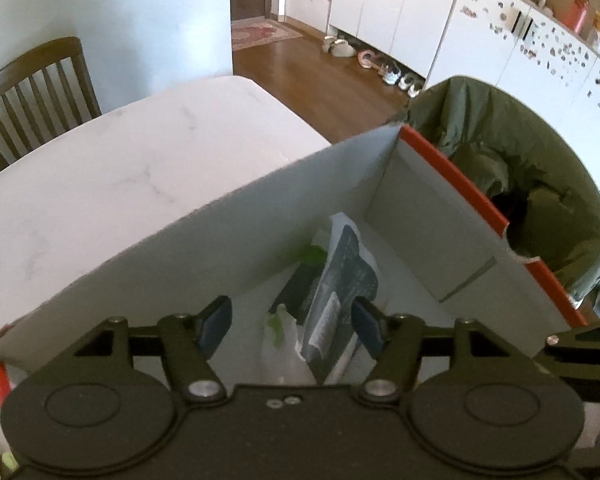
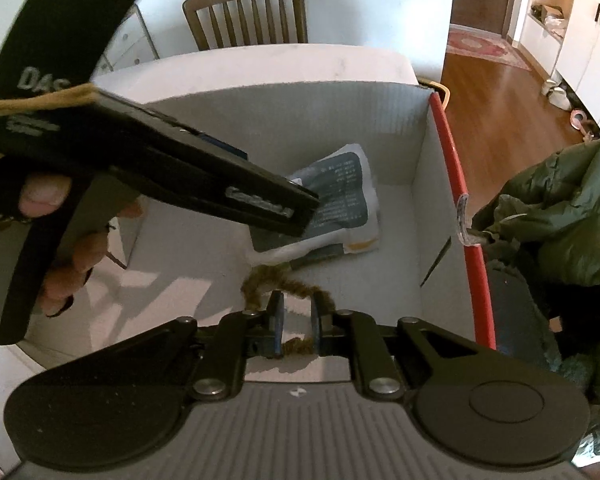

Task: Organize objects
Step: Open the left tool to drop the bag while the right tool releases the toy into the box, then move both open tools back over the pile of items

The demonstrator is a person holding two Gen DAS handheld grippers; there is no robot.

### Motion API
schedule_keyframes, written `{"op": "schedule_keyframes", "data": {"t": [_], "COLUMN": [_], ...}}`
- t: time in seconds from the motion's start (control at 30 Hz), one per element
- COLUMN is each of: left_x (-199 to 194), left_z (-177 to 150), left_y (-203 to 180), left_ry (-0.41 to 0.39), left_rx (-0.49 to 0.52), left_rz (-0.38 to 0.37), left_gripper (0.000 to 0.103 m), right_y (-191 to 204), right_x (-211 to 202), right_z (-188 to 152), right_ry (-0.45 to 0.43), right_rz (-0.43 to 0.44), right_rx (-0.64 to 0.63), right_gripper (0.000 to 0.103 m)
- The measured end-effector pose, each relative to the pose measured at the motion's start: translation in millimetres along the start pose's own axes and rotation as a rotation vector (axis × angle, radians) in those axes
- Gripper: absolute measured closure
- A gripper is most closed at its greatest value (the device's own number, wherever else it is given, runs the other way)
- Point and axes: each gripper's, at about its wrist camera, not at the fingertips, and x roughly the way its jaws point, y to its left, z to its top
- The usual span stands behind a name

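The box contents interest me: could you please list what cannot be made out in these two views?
- Packet: print too small to read in the right wrist view; left gripper covers part of it.
- Pale item with green: blurred in the left wrist view, identity unclear.
- Box floor: near part hidden by the gripper bodies.
- Brown fuzzy cord: its end hidden between the right gripper fingers.

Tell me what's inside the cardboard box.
A dark printed packet lies on the cardboard box floor, with something green beside it. The left claw hides whatever lies beneath it.

White marble-look table [image 1: 112, 168]; 1 slatted wooden chair [image 1: 32, 96] against pale wall [image 1: 140, 16]. Wood plank floor [image 1: 312, 76], white cabinets [image 1: 392, 4], patterned rug [image 1: 260, 32] at doorway.
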Motion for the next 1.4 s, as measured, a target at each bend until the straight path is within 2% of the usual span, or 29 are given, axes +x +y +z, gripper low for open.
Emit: {"op": "schedule_keyframes", "data": {"t": [0.47, 0.83, 1.17, 1.4], "left_x": [-70.6, -144.7, -195.7, -224.8], "left_z": [-19.5, -59.4, -107.7, -140.9], "left_y": [9.8, 29.1, 62.0, 87.8], "left_ry": [-0.136, -0.265, -0.329, -0.353], "left_rx": [-0.051, -0.095, -0.144, -0.17], "left_rz": [-0.009, -0.039, -0.02, 0.001], "left_gripper": [0.038, 0.037, 0.032, 0.029], "right_y": [8.2, 40.5, 84.3, 109.9], "right_x": [-46.7, -89.2, -117.5, -130.9], "right_z": [-5.9, -13.8, -25.4, -36.2], "right_ry": [-0.133, -0.237, -0.329, -0.382], "right_rz": [0.032, 0.064, 0.074, 0.07], "right_rx": [0.006, -0.009, -0.004, 0.054], "right_gripper": [0.09, 0.09, 0.09, 0.09]}}
